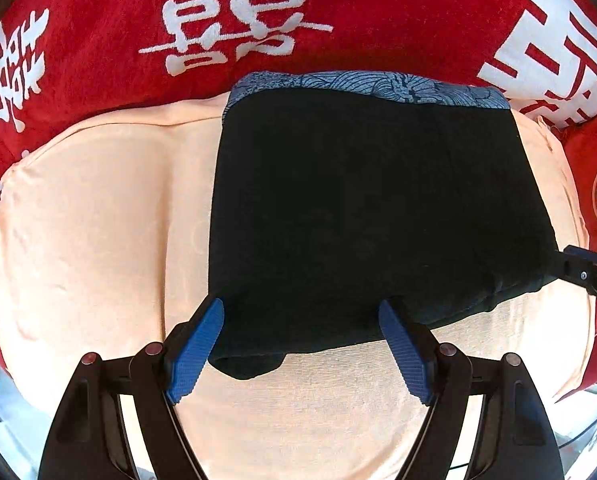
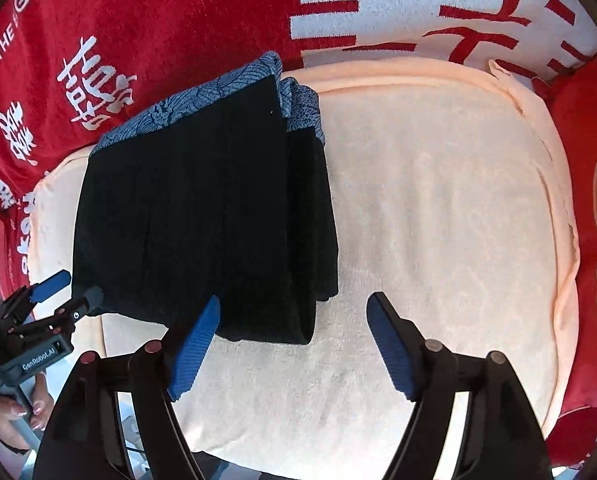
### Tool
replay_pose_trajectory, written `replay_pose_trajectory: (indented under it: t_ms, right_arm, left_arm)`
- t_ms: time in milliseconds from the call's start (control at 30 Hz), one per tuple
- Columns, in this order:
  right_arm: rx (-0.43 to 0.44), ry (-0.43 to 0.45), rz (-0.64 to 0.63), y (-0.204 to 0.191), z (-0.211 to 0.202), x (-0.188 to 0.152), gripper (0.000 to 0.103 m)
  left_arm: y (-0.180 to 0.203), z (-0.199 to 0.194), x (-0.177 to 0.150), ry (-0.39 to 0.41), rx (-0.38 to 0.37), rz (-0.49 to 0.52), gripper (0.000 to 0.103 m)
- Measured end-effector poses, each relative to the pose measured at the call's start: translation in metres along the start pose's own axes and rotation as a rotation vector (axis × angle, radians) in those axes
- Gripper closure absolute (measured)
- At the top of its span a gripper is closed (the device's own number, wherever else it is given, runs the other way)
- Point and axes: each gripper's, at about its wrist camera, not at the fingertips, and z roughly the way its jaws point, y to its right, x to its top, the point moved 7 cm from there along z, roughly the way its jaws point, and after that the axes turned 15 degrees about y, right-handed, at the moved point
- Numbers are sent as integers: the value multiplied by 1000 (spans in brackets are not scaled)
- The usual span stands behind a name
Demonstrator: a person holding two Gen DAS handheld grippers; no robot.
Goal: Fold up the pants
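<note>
While both grippers' jaws stand apart, the folded pants (image 1: 358,208) hide most of the towel (image 1: 98,220).

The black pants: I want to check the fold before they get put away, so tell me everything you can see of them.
The black pants lie folded into a compact, roughly rectangular stack of several layers, of dark matte fabric with a blue patterned waistband along the far edge. They rest flat on a peach towel spread over a red blanket with white characters. A small flap sticks out at the near corner. Both the left gripper and right gripper stand open at the near edge, neither clamping the cloth.
</note>
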Motion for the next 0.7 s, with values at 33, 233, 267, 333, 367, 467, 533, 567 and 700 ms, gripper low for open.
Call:
replay_pose_trajectory:
  t_ms: [33, 233, 267, 333, 367, 467, 533, 567, 700]
  right_arm:
    - [0, 1, 0, -2, 0, 0, 24]
    - [3, 4, -6, -9, 2, 0, 23]
    - [4, 4, -8, -10, 2, 0, 23]
    - [0, 1, -15, -12, 4, 0, 23]
    - [-2, 2, -19, -12, 4, 0, 23]
    - [-4, 6, -33, -15, 5, 0, 23]
    - [-4, 8, -37, -17, 5, 1, 23]
    - [-3, 9, -39, -17, 5, 1, 23]
    - [-3, 11, -34, -16, 6, 1, 23]
  left_arm:
    - [-1, 0, 0, 1, 1, 0, 22]
    - [-4, 1, -1, -5, -5, -4, 22]
    - [-4, 2, -1, -6, -4, -3, 22]
    - [-4, 4, -2, -21, 2, -2, 22]
    - [-4, 5, -2, -40, 8, -3, 22]
    - [-5, 8, -1, -38, 9, -19, 22]
    - [-4, 8, 0, -36, 14, -10, 22]
    - [-3, 8, 0, -37, 19, -3, 22]
    - [-2, 8, 0, -38, 34, 15, 11]
